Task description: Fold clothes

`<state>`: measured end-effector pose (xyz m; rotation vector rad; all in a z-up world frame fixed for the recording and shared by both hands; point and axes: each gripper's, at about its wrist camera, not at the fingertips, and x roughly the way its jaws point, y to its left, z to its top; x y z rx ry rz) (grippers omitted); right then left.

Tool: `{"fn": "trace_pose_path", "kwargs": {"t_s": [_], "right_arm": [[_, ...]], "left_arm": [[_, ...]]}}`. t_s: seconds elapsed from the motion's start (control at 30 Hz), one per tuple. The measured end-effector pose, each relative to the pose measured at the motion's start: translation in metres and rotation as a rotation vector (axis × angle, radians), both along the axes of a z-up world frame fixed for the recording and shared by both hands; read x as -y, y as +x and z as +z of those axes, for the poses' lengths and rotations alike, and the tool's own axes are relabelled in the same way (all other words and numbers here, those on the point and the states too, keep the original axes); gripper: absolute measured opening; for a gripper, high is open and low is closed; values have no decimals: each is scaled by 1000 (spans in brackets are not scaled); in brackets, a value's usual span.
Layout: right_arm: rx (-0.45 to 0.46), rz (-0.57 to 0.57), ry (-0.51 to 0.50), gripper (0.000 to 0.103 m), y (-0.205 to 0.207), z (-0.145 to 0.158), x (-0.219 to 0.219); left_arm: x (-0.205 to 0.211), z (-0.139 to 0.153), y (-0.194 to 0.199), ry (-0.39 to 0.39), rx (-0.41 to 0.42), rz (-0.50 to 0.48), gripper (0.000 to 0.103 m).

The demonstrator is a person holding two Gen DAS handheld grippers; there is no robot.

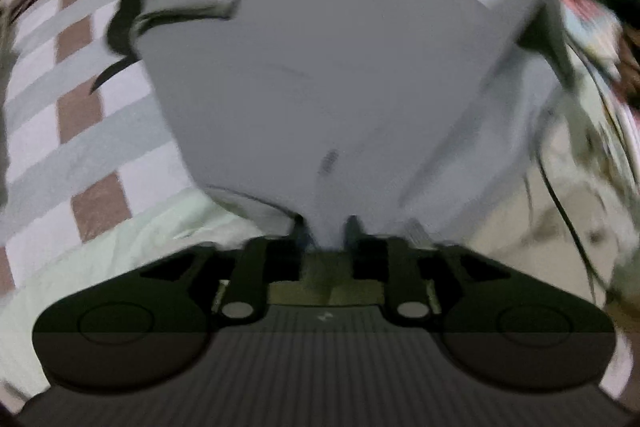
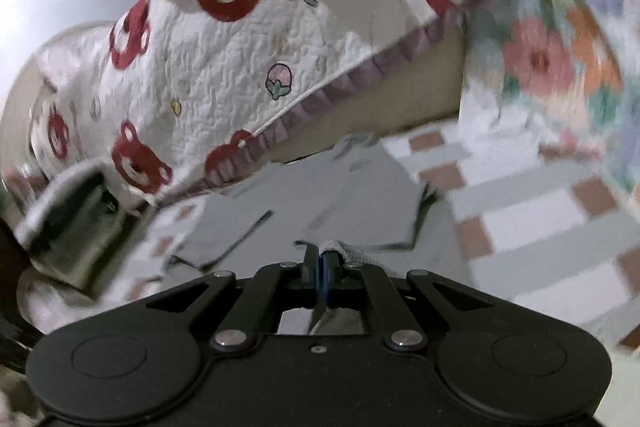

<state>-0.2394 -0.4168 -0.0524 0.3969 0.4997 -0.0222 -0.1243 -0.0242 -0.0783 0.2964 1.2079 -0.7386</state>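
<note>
Both black handheld grippers, left gripper (image 1: 324, 227) and right gripper (image 2: 324, 259), have jaws clamped on a grey cotton garment (image 1: 304, 67) stretching ahead over the checked bedsheet (image 1: 80, 131); uneven pulling could skew its fold.

**Legible text: none.**
The white quilted blanket with red bear faces (image 2: 224, 67) carries a short run of pastel-coloured letters near its upper edge (too blurred to read); a small dark mark on the grey garment (image 1: 328, 163) is likewise illegible.
</note>
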Motion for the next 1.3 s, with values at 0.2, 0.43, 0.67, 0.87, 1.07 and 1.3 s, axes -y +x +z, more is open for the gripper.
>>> {"fn": "trace_pose_path", "kwargs": {"t_s": [0.2, 0.43, 0.67, 0.87, 1.07, 1.3], "right_arm": [[32, 5, -44, 4, 0, 18, 0], [60, -1, -53, 4, 2, 32, 4], [98, -17, -59, 4, 12, 40, 13], [103, -48, -41, 4, 13, 30, 17], [107, -65, -18, 4, 12, 28, 23], [133, -60, -17, 4, 4, 23, 26]], "left_arm": [[-1, 0, -17, -4, -19, -127, 54], [7, -1, -24, 54, 120, -167, 47], [0, -3, -6, 97, 106, -55, 40], [-1, -11, -9, 124, 27, -17, 47], [14, -10, -17, 212, 63, -42, 51], [8, 13, 0, 257, 211, 61, 10]]}}
